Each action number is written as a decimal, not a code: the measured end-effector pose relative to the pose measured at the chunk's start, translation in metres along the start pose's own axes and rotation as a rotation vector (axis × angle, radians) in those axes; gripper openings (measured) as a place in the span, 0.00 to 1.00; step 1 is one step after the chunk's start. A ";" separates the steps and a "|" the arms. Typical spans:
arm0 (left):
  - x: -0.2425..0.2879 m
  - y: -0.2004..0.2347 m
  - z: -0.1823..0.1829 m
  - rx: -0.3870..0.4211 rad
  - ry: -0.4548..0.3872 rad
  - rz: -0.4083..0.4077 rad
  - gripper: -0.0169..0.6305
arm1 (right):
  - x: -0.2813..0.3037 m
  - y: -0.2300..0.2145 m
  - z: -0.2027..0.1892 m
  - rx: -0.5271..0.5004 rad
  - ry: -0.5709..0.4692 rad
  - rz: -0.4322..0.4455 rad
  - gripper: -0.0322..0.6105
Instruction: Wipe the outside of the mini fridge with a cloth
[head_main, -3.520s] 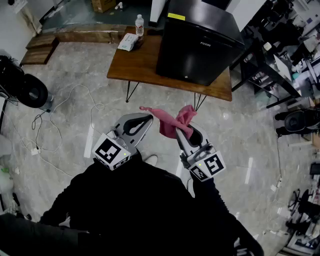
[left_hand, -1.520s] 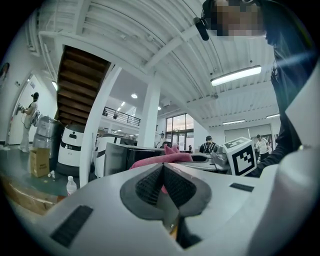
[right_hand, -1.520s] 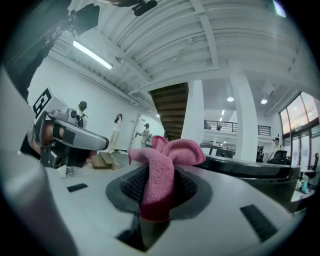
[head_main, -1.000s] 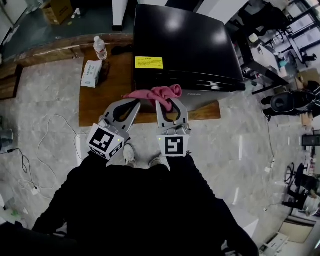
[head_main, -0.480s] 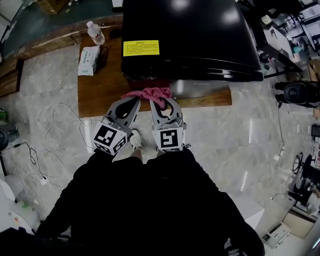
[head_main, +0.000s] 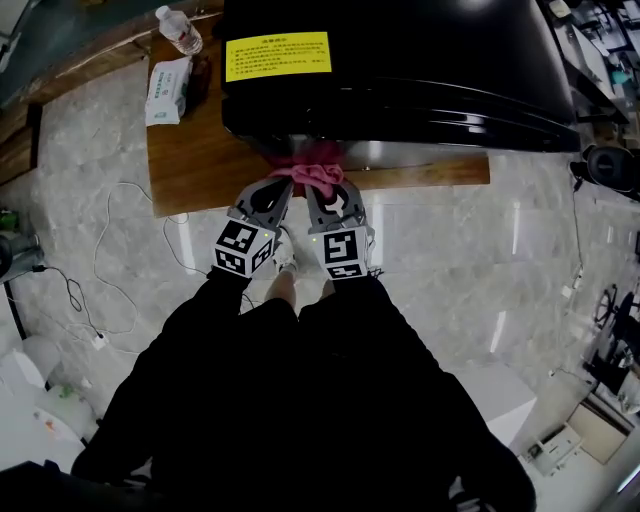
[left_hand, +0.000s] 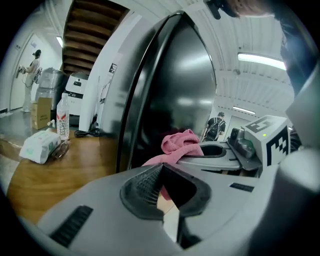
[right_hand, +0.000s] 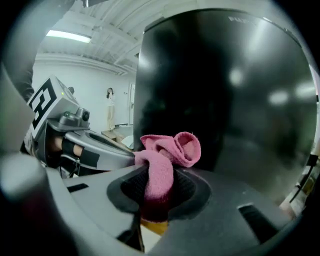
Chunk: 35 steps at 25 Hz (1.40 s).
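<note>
The black mini fridge (head_main: 400, 60) stands on a wooden table (head_main: 200, 170) and carries a yellow label (head_main: 278, 55) on top. A pink cloth (head_main: 312, 172) is bunched against the lower front of the fridge. My right gripper (head_main: 333, 196) is shut on the cloth, whose folded end (right_hand: 170, 150) sticks out past the jaws toward the fridge door (right_hand: 225, 100). My left gripper (head_main: 270, 196) sits close beside it, shut on the cloth's other end (left_hand: 180, 145). In the left gripper view the fridge's front edge (left_hand: 175, 90) is just ahead.
A tissue pack (head_main: 165, 78) and a water bottle (head_main: 178, 30) lie on the table left of the fridge. White cables (head_main: 110, 270) trail over the marble floor at the left. Office chairs and desks crowd the right edge (head_main: 605, 160).
The person has stepped up to the fridge. Both grippers, still holding the cloth, have moved forward and closer together until the cloth meets the fridge's front.
</note>
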<state>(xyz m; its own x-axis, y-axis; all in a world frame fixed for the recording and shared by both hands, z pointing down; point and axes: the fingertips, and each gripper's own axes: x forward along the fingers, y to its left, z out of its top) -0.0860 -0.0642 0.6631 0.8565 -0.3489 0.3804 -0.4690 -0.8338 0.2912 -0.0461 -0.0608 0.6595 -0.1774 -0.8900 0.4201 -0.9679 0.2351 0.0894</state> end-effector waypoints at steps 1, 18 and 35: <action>0.006 0.003 -0.011 -0.003 0.022 -0.002 0.04 | 0.006 0.001 -0.010 0.027 0.013 0.007 0.20; 0.024 0.041 -0.095 -0.147 0.173 0.068 0.04 | 0.053 0.019 -0.115 0.185 0.268 0.098 0.20; -0.037 -0.192 0.165 0.103 -0.241 -0.175 0.04 | -0.236 -0.126 0.102 0.168 -0.262 -0.103 0.21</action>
<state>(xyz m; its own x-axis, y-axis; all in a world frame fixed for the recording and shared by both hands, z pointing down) 0.0079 0.0384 0.4486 0.9546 -0.2770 0.1097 -0.2958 -0.9250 0.2384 0.0995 0.0800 0.4567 -0.0954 -0.9812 0.1677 -0.9951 0.0900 -0.0398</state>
